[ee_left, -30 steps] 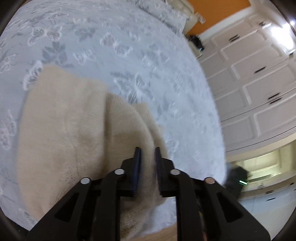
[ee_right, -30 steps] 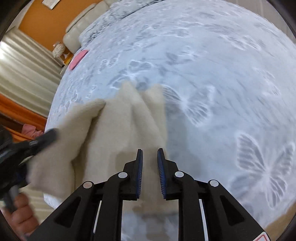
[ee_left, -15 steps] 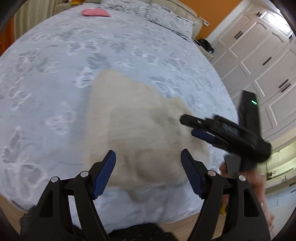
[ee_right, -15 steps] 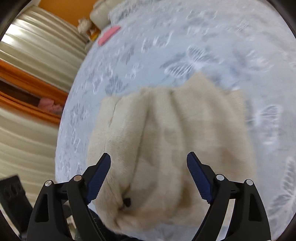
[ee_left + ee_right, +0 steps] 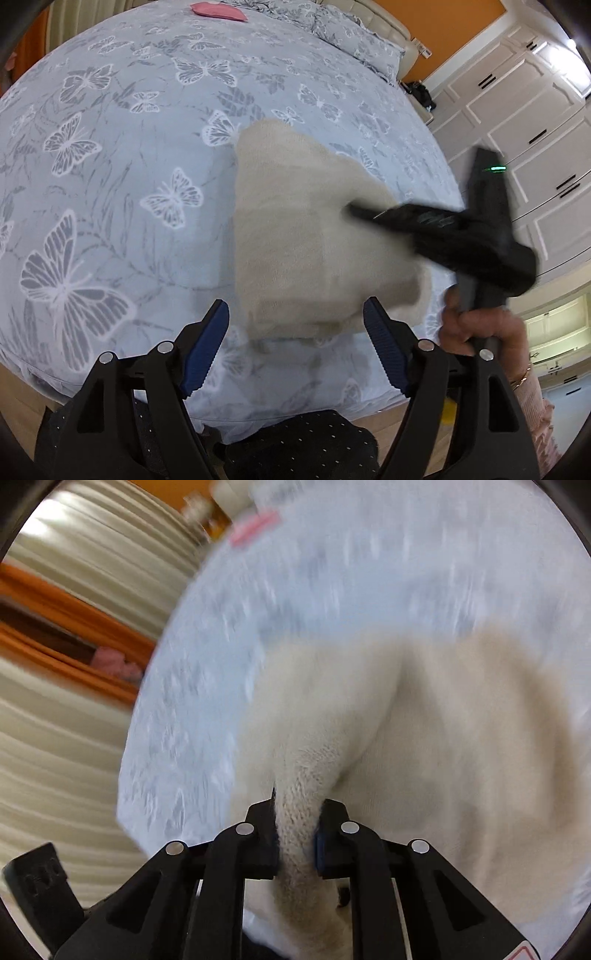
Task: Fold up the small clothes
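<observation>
A cream knit garment [image 5: 295, 229] lies folded on the butterfly-print bedspread [image 5: 110, 184] near the bed's front edge. My left gripper [image 5: 295, 310] hovers just in front of the garment's near edge, jaws wide open with nothing between them. In the left wrist view my right gripper [image 5: 356, 211] reaches in from the right over the garment, held by a hand [image 5: 476, 328]. In the blurred right wrist view the right gripper [image 5: 297, 806] is closing, and its pads pinch a raised ridge of the cream knit [image 5: 443, 757].
A pink item [image 5: 218, 8] and pillows [image 5: 354, 40] lie at the bed's far end. White wardrobe doors [image 5: 535, 110] stand on the right, pale curtains [image 5: 74, 757] on the left. The person's dark dotted clothing [image 5: 295, 443] is at the bed's front edge.
Both grippers let go of the garment and opened wide. The left one has drawn back and stays open; the right one has since closed on a ridge of the knit.
</observation>
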A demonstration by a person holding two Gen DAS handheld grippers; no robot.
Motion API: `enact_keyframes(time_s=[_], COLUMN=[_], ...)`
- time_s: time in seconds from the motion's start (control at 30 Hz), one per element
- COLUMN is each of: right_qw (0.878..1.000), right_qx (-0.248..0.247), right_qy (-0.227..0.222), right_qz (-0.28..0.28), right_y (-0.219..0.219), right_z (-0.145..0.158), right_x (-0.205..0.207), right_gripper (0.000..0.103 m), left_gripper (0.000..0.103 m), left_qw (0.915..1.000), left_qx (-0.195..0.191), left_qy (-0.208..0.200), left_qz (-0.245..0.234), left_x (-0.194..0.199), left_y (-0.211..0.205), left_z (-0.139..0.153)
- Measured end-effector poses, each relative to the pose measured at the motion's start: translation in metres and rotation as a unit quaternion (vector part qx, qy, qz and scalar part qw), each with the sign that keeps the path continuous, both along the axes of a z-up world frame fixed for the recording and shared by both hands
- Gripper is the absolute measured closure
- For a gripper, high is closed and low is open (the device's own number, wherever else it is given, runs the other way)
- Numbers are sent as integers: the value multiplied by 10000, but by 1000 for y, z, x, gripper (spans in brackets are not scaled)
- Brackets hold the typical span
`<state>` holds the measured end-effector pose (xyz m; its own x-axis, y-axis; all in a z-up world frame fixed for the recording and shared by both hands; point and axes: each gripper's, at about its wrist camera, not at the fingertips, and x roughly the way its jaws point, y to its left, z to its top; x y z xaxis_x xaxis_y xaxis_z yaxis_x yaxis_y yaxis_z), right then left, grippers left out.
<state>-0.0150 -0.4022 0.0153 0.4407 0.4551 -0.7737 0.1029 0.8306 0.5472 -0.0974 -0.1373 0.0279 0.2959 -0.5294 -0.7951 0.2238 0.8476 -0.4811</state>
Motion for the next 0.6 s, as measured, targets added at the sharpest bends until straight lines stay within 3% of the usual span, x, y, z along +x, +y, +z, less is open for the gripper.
enact_keyframes(time_s=[0.07, 0.1, 0.13, 0.2, 0.27, 0.33, 0.37, 0.4, 0.43, 0.5, 0.57, 0.6], right_qw=[9984, 9974, 9955, 9908, 9897, 9909, 9896, 9873, 9826, 9817, 9856, 9883], right_qx=[-506, -688, -904, -1118, -930, -911, -1067, -1252, -1563, -1615, -1173, -949], right_qy=[-206, -108, 211, 753, 1074, 928, 834, 797, 788, 896, 1087, 1042], right_qz=[-174, -197, -168, -154, -184, -340, -481, -568, -618, -467, -549, -593], right_y=[-22, -28, -37, -44, -47, -44, -41, -37, -32, -24, -32, -33], right_z=[19, 14, -2, -33, -56, -55, -51, -49, -50, -62, -74, -72], right_x=[-9, -7, -8, -10, -17, -20, -20, -18, -15, -6, -6, -6], right_gripper=[89, 80, 75, 74, 61, 42, 34, 20, 17, 18, 28, 52], left_gripper=[26, 25, 24, 24, 24, 24, 24, 24, 23, 23, 23, 23], left_qw=[9999, 9999, 9998, 9998, 9999, 9998, 9998, 9998, 9998, 9997, 9997, 9997], left_qx=[-76, -85, -74, -33, -89, -150, -144, -130, -118, -40, 10, 5], left_qy=[-69, -111, -151, -130, -12, 12, -1, 0, 9, 31, 39, 46], left_qz=[-41, -77, -110, -165, -143, -119, -118, -136, -161, -229, -255, -250], left_x=[-2, -3, -4, -3, -2, -3, -4, -5, -5, -5, -5, -4], left_y=[3, 4, 5, 3, 3, 2, 2, 1, 1, -2, -4, -5], left_z=[5, 6, 5, 1, -4, -4, -3, -3, -4, -6, -7, -7])
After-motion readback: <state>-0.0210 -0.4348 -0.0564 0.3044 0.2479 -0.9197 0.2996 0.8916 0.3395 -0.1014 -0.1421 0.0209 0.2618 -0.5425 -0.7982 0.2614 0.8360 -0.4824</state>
